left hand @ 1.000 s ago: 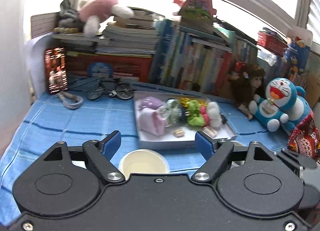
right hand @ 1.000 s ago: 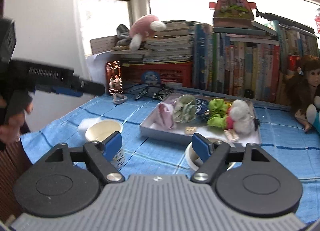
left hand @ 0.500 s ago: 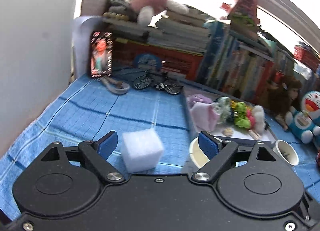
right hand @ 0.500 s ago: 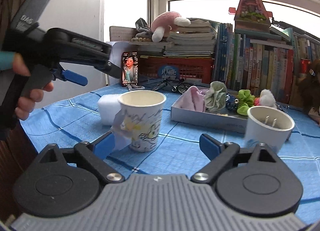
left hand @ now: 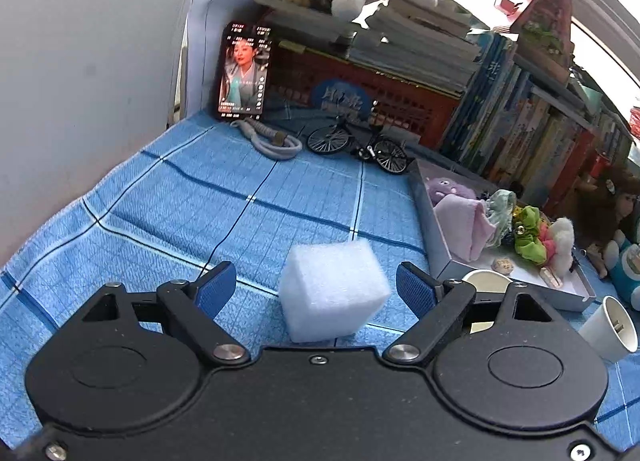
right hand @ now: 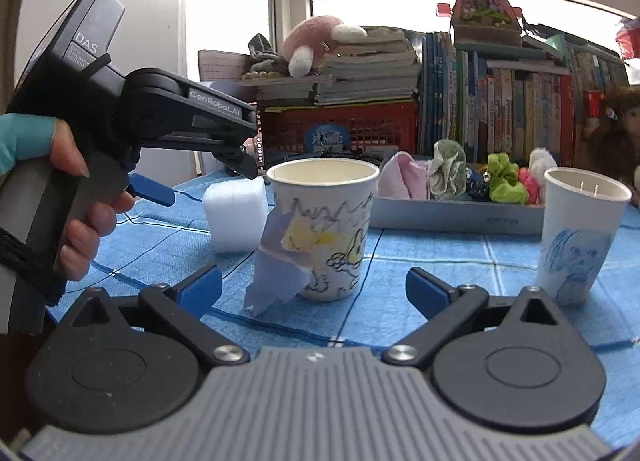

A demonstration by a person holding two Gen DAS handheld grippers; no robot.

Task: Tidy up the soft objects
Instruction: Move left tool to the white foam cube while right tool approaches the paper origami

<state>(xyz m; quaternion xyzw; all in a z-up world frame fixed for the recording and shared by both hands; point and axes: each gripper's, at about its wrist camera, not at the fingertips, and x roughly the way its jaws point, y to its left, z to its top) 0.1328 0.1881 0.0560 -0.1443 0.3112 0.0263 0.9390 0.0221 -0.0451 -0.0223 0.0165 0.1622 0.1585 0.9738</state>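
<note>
Right wrist: paper cup [right hand: 325, 227] beside foam cube [right hand: 235, 216]

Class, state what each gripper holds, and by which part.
Nothing. The left gripper is open around the foam cube; the right gripper is open before a cup.

White foam cube [left hand: 334, 290]: intact, resting flat on blue checked cloth [left hand: 200, 213], one corner turned toward camera. Sits left of grey tray [left hand: 436, 245], apart from it. Tray holds pink cloth [left hand: 466, 221], green scrunchie [left hand: 530, 239], white pompom [left hand: 562, 237], heaped together.
</note>
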